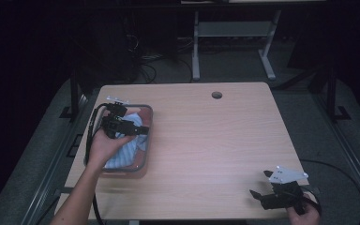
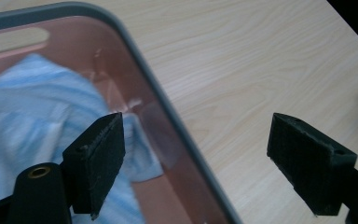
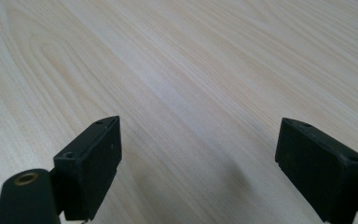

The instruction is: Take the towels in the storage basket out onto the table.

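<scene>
No readable markings. Left gripper released over tray with striped cloth; right gripper released near worktop front-right corner.

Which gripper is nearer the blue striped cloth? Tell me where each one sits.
Left. The left gripper hangs open over the basket, right above the blue striped cloth. The right gripper is open far off, near the table's opposite front corner.
</scene>
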The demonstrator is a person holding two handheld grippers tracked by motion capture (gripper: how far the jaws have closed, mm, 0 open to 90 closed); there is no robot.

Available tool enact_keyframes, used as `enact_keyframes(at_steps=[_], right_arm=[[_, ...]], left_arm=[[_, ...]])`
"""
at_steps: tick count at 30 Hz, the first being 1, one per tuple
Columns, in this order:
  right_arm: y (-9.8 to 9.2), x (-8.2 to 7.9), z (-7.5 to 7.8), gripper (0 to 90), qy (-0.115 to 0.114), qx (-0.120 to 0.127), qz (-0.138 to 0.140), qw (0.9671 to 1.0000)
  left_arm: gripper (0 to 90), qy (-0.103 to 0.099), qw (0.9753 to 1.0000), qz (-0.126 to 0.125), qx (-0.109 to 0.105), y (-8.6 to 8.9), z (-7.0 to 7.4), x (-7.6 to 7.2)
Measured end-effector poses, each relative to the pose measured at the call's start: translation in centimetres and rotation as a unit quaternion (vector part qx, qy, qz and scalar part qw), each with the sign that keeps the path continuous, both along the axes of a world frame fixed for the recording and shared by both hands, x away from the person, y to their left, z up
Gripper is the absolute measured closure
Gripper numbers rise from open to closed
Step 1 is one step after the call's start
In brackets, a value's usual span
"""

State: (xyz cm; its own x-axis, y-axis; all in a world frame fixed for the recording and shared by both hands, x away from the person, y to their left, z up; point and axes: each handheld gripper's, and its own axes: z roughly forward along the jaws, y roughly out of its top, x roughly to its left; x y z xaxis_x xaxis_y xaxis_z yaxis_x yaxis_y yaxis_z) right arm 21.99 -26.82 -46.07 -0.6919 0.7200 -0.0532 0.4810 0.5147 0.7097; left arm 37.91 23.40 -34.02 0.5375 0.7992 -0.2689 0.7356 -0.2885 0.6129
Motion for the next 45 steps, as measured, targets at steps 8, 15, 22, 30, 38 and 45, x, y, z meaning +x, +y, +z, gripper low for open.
enact_keyframes(at_steps=[8, 15, 22, 30, 38, 45], right_arm=[[0.2, 0.0, 0.0, 13.8, 0.000, -0.004, 0.004, 1.0000], [0.1, 0.0, 0.0, 13.8, -0.003, -0.006, 0.006, 1.0000], [0.1, -0.1, 0.1, 13.8, -0.002, -0.002, 0.005, 1.0000], [0.2, -0.1, 0.1, 13.8, -0.005, -0.007, 0.012, 0.9999], [0.2, -0.1, 0.1, 13.8, -0.006, -0.009, 0.014, 0.9998], [0.3, -0.2, 0.1, 13.8, -0.005, -0.008, 0.015, 0.9998]], left_arm=[[18.6, 0.005, 0.9987, 0.048, 0.015, 2.6, -0.9, 0.4], [19.4, 0.023, 0.9967, 0.074, 0.025, 3.7, -2.3, 0.9], [19.4, 0.044, 0.9932, 0.093, 0.055, 3.9, -3.7, 1.6], [20.4, 0.087, 0.9863, 0.091, 0.106, 2.5, -5.6, 3.0], [31.6, 0.107, 0.9742, 0.090, 0.177, 1.2, -7.0, 3.6], [43.2, 0.110, 0.9674, 0.081, 0.213, 0.2, -7.7, 3.6]])
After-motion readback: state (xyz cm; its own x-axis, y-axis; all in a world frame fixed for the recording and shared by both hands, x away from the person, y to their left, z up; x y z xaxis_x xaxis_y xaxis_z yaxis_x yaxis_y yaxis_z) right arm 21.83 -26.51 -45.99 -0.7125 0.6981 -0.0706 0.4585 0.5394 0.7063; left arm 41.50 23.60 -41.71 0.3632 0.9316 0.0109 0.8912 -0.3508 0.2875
